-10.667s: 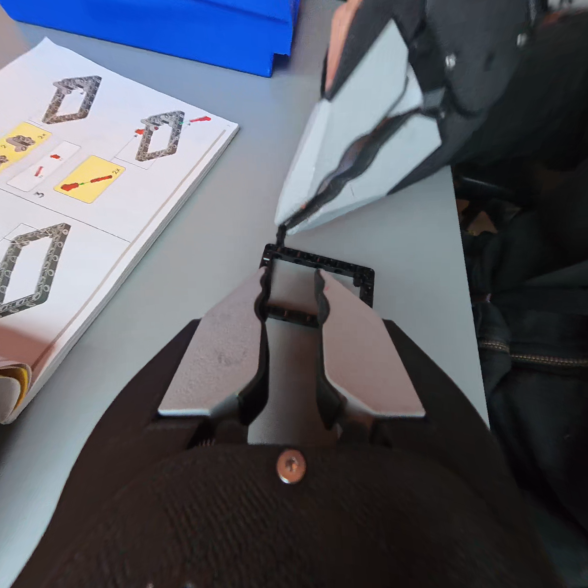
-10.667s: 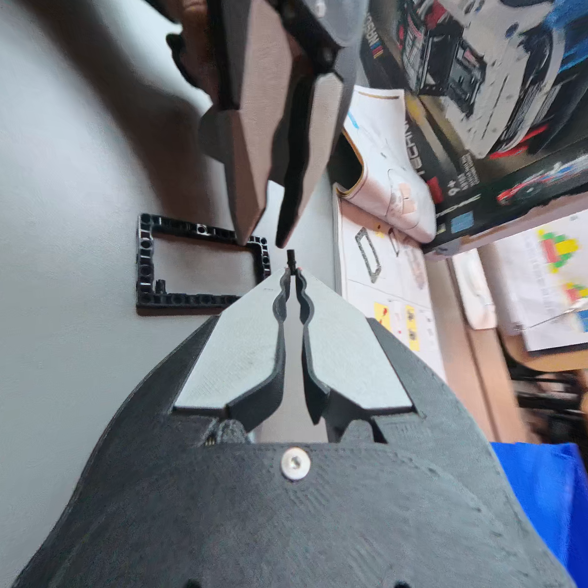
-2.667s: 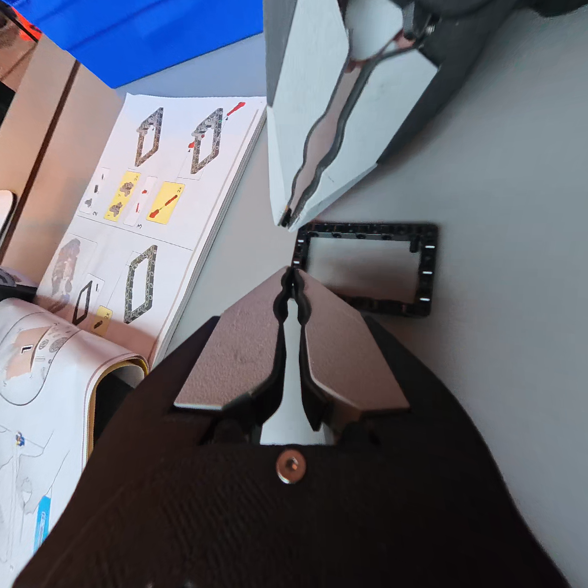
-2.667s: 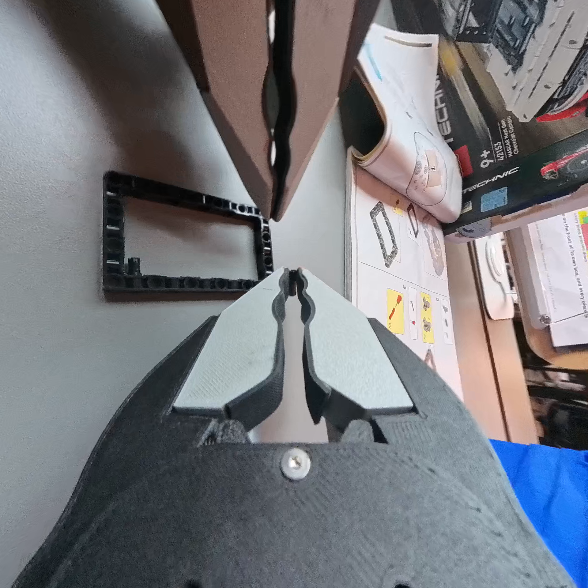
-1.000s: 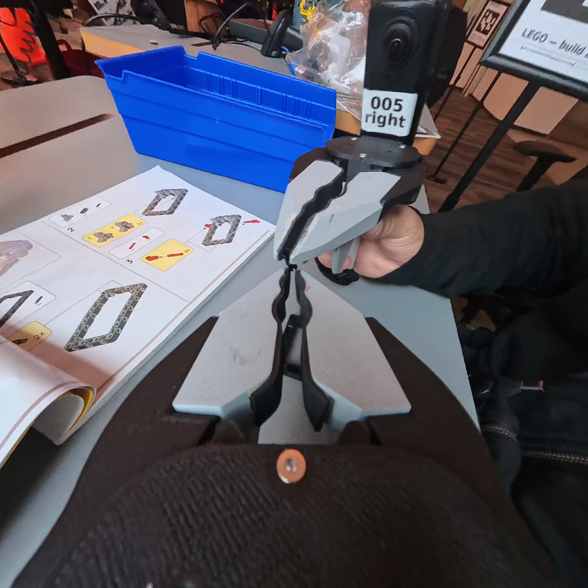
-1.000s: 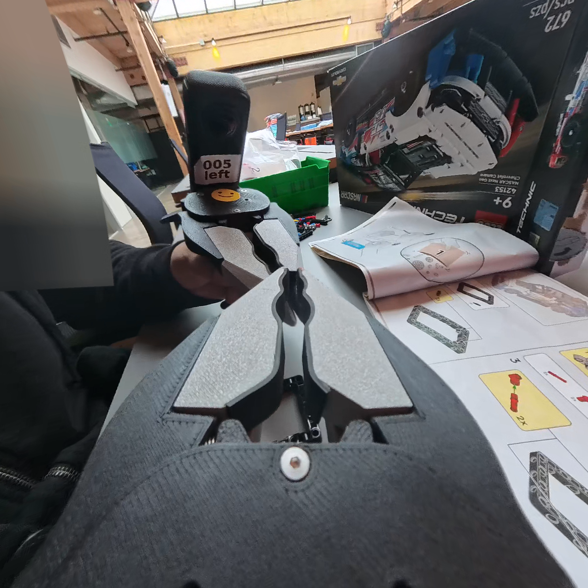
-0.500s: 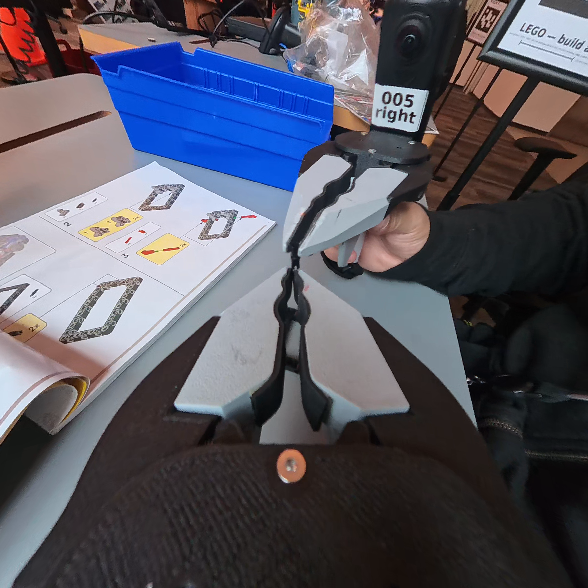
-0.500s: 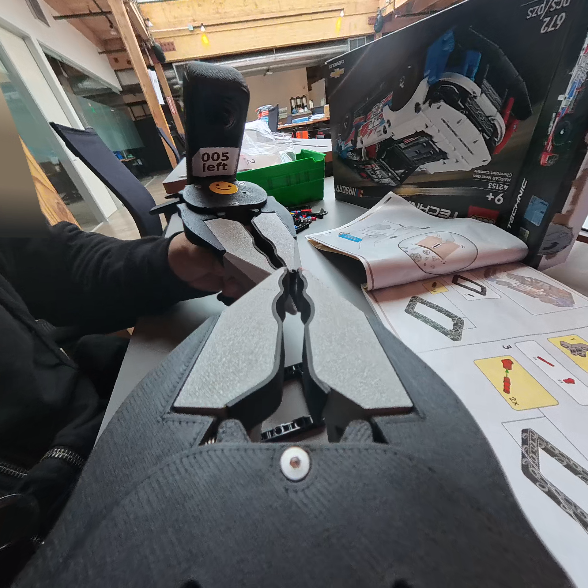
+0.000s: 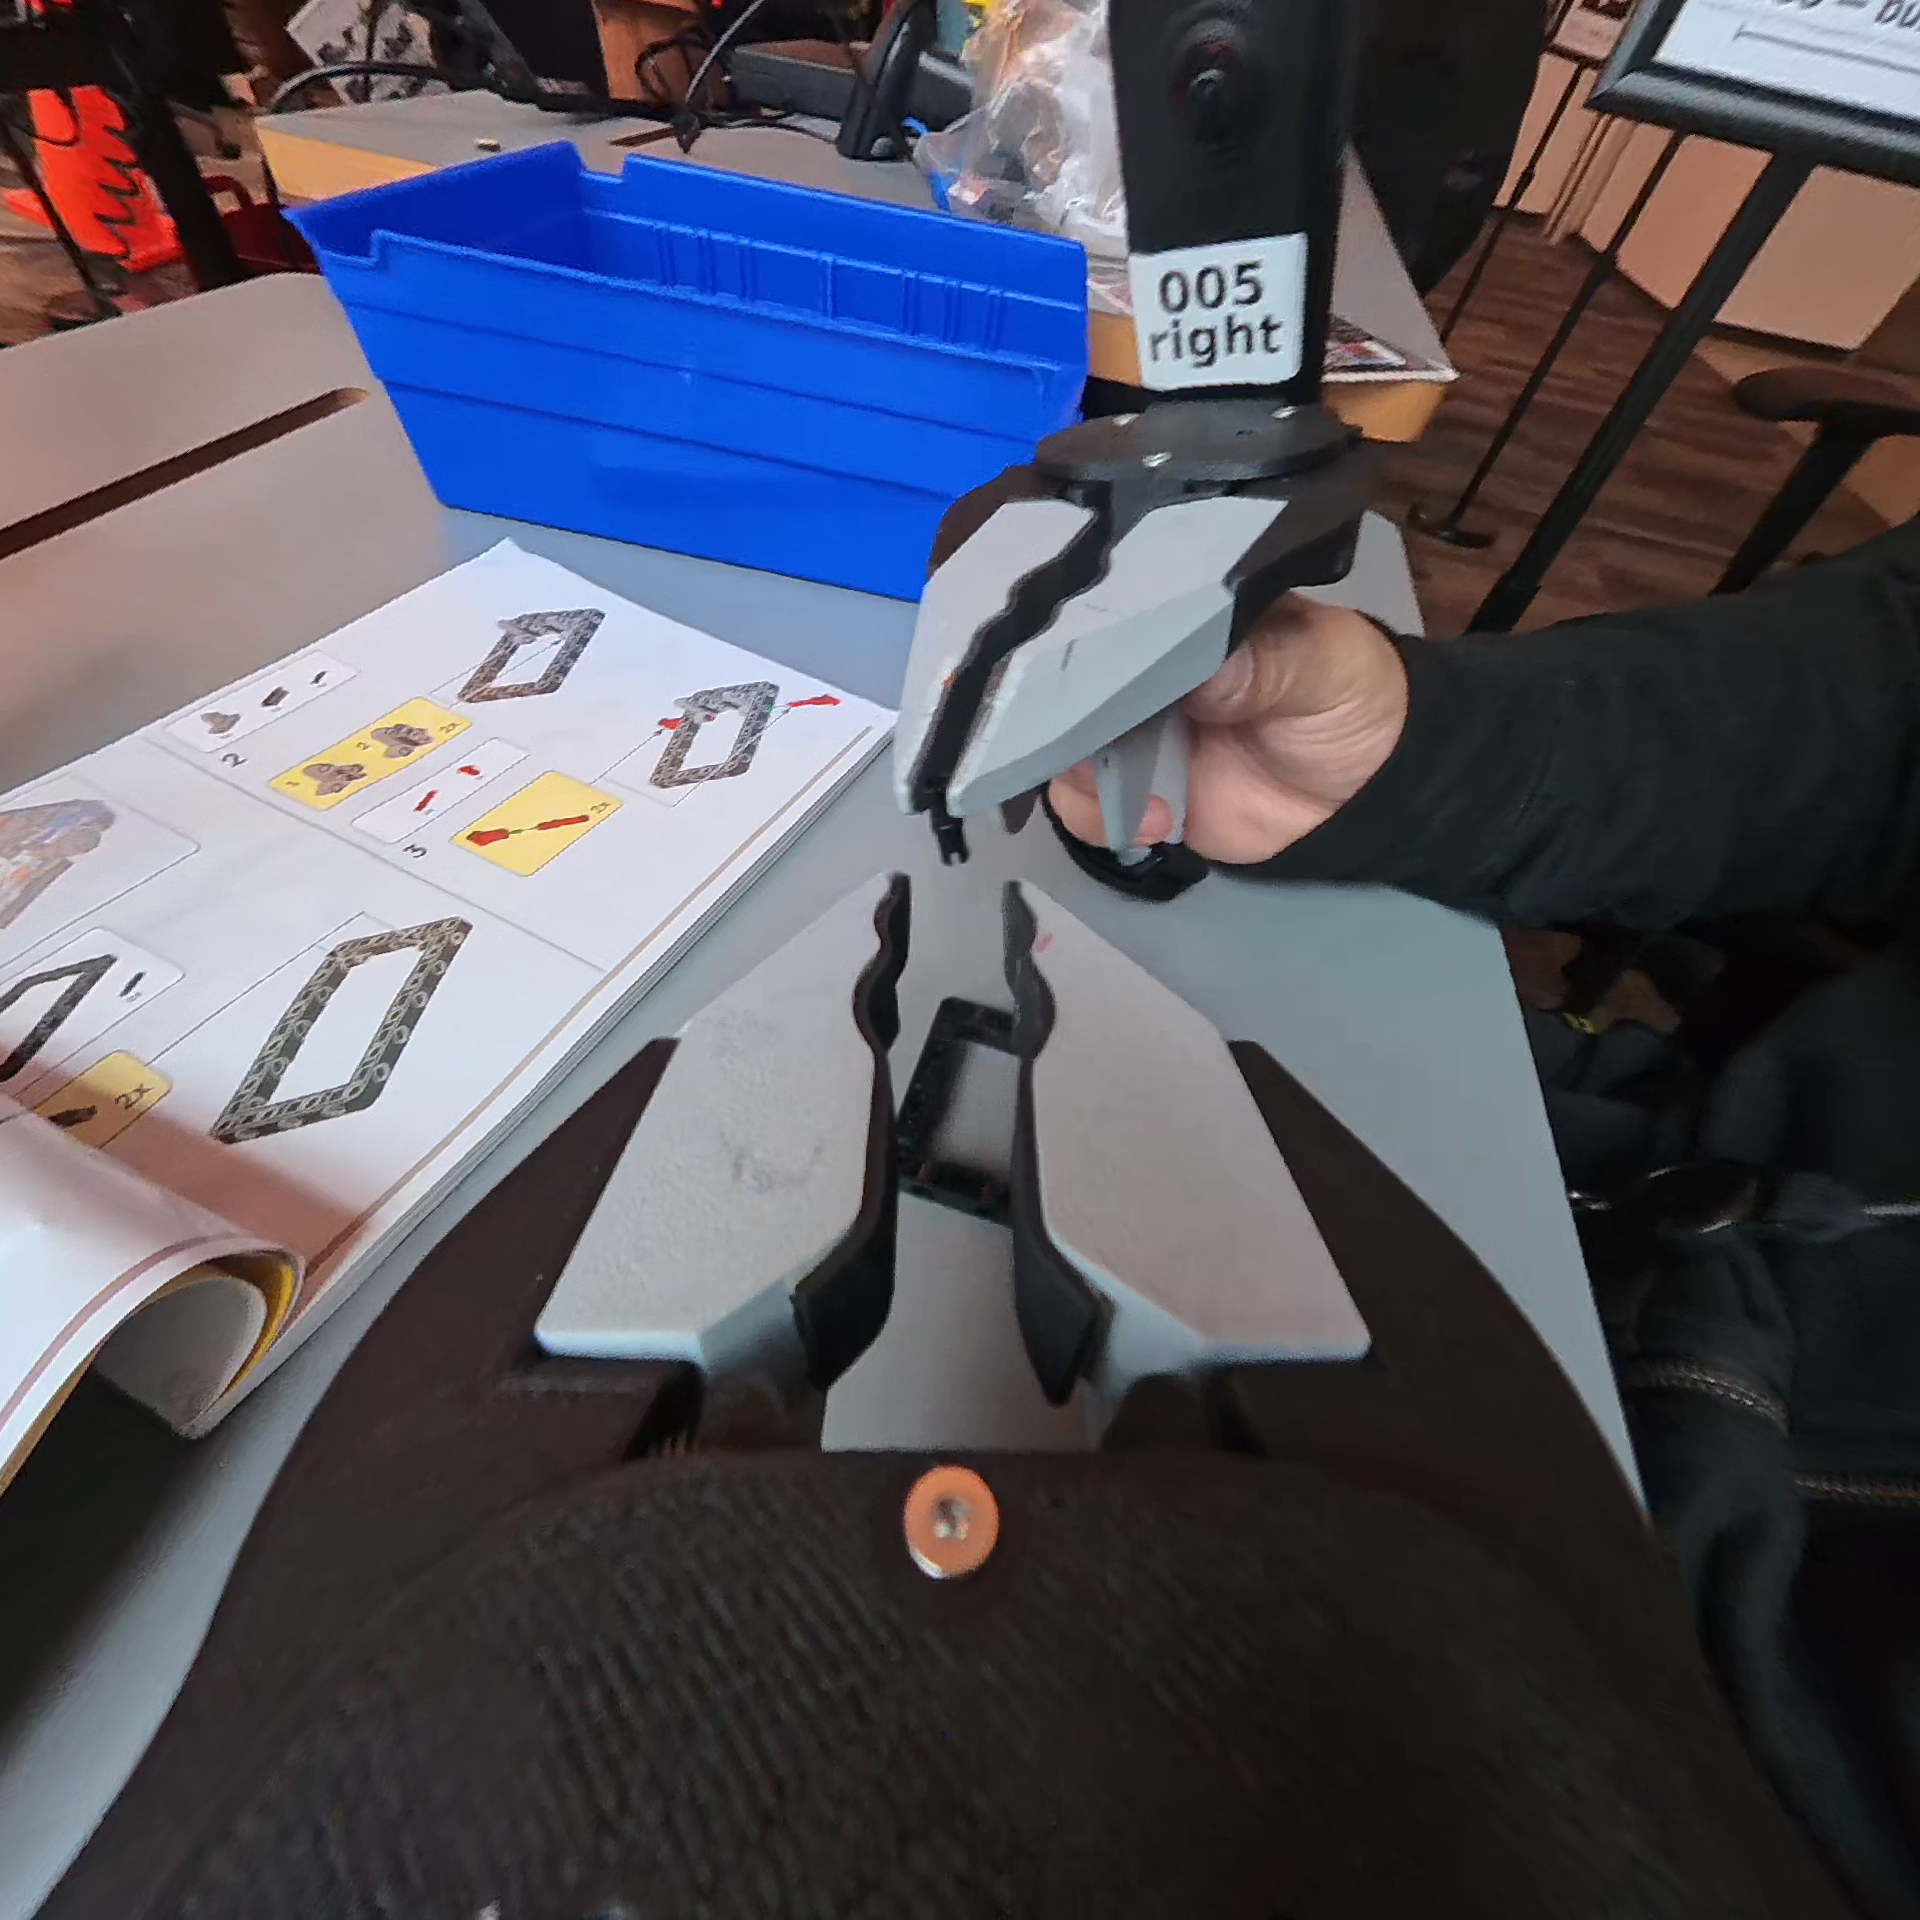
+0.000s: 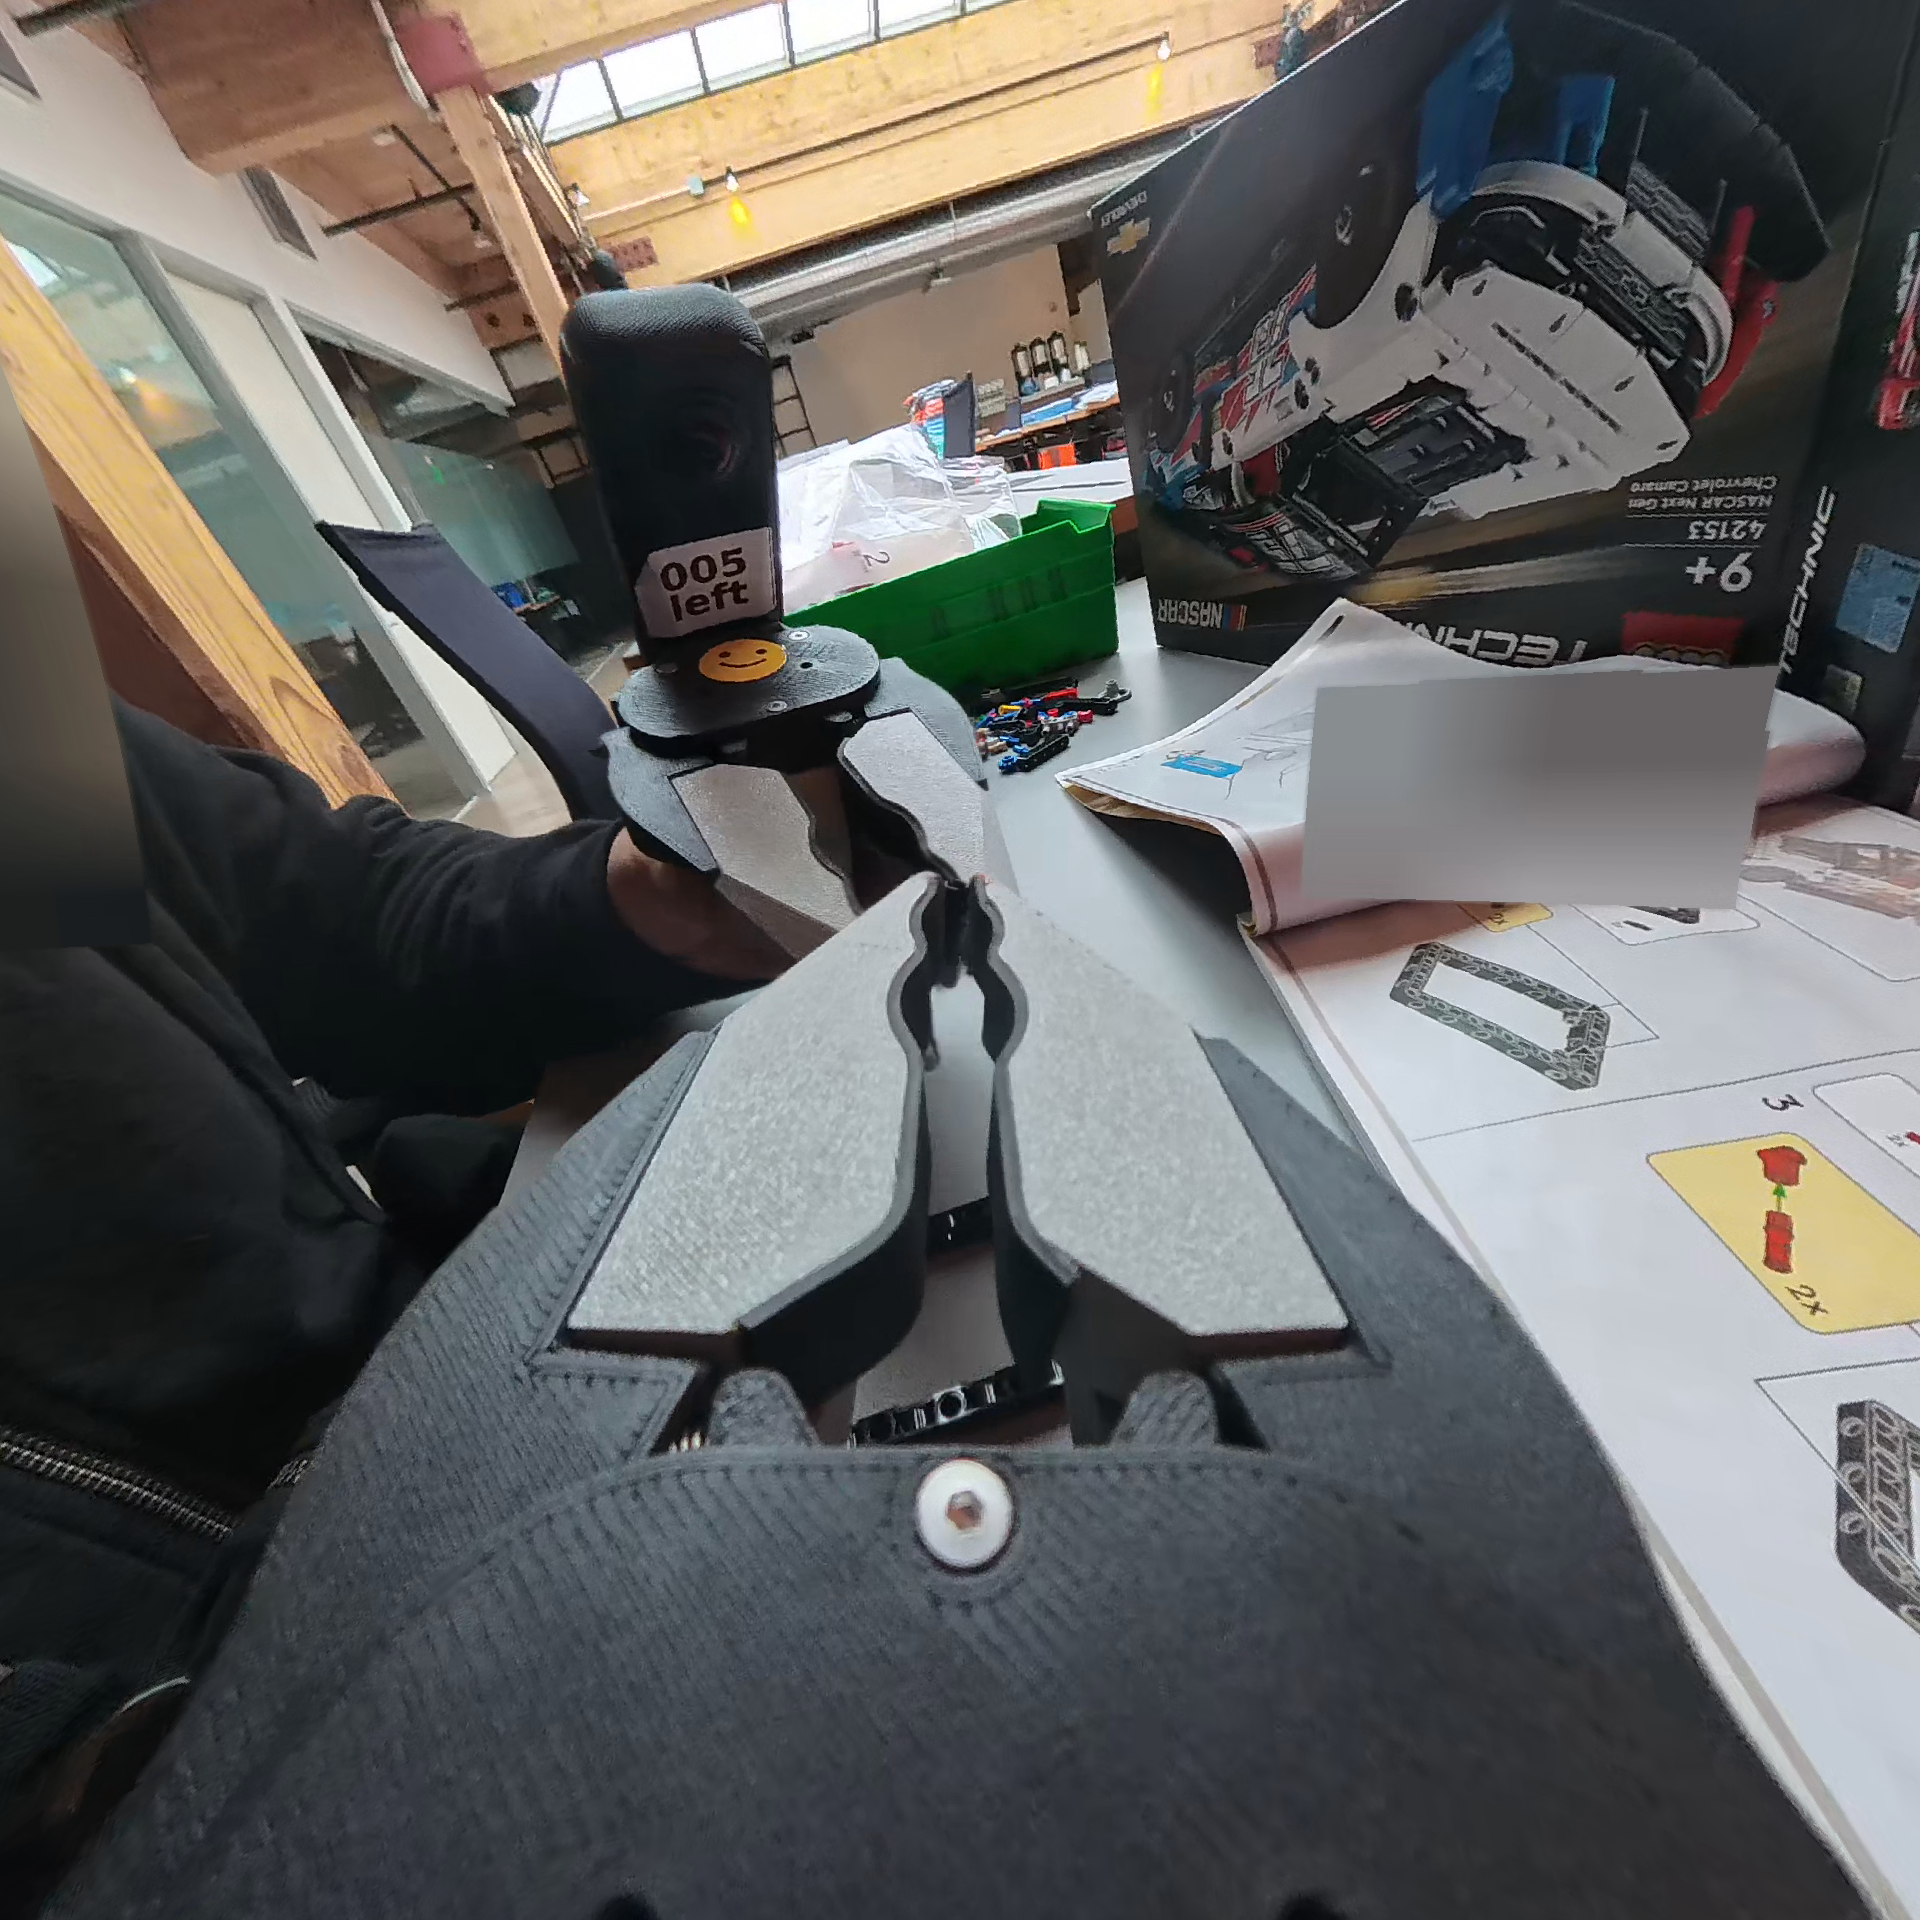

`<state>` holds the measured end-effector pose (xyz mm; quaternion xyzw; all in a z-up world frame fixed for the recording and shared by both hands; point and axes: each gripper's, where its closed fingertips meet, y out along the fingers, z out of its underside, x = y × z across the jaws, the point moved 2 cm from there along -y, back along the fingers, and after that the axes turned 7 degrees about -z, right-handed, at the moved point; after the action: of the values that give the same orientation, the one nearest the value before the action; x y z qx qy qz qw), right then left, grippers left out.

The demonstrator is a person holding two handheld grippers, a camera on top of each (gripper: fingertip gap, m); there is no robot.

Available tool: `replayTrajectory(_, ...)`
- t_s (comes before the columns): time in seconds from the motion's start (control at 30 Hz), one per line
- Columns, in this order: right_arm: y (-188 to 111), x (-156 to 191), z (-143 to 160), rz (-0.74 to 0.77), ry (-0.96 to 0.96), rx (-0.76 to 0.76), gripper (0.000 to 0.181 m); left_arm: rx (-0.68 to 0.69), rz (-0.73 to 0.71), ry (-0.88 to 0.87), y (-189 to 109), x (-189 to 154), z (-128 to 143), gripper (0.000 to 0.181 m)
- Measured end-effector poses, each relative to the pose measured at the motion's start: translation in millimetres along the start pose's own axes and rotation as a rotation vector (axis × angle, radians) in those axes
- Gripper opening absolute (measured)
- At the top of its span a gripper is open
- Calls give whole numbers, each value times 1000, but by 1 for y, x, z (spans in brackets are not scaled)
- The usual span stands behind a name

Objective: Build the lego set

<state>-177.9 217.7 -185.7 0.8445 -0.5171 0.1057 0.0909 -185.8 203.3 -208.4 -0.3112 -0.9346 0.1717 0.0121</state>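
Note:
My left gripper (image 9: 953, 894) is open and empty, level above the grey table (image 9: 1299, 1018). Between its fingers I see part of the black rectangular lego frame (image 9: 940, 1091) lying flat on the table. My right gripper (image 9: 930, 805) faces it from just beyond, tip to tip, and is shut on a small black pin (image 9: 948, 840) that sticks out of its tips. In the right wrist view, the right gripper (image 10: 954, 894) pinches the pin (image 10: 948, 935). The left gripper's fingers (image 10: 769, 842) stand spread behind it. The frame (image 10: 956, 1392) shows below.
An open instruction booklet (image 9: 416, 883) lies left of the frame. A blue bin (image 9: 727, 343) stands behind it. In the right wrist view, the lego box (image 10: 1455, 364), a green bin (image 10: 987, 613) and loose pieces (image 10: 1039, 717) are farther back. The table edge (image 9: 1538, 1143) is close on the right. The tips of both grippers are at nearly the same place.
My left gripper has opened; half a second ago it was shut, tip to tip with the right one. The pin now stays in the right gripper. Both grippers have hardly moved.

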Motion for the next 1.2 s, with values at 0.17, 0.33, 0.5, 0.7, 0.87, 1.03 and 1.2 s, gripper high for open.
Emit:
replayTrajectory(0.17, 3, 4, -1, -24, -8, -6, 0, -41, 12, -18, -2, -4, -7, 6)
replayTrajectory(0.33, -1, 3, 1, 7, -53, 40, 0, -15, -52, 34, -5, 2, -4, 1)
replayTrajectory(0.5, -8, 2, 15, 84, -201, 230, 11, 150, -202, 294, 1, 5, 15, 1)
replayTrajectory(0.7, -18, -1, 49, 224, -514, 725, 15, 369, -280, 515, 9, 6, 45, 2)
replayTrajectory(0.87, -9, 4, 70, 243, -683, 951, 15, 413, -216, 550, 11, -8, 51, 1)
replayTrajectory(1.03, -7, 11, 78, 208, -660, 959, 3, 463, -108, 516, 8, -19, 61, 1)
replayTrajectory(1.2, -8, 16, 87, 190, -650, 986, 2, 521, -57, 493, 7, -25, 70, 1)
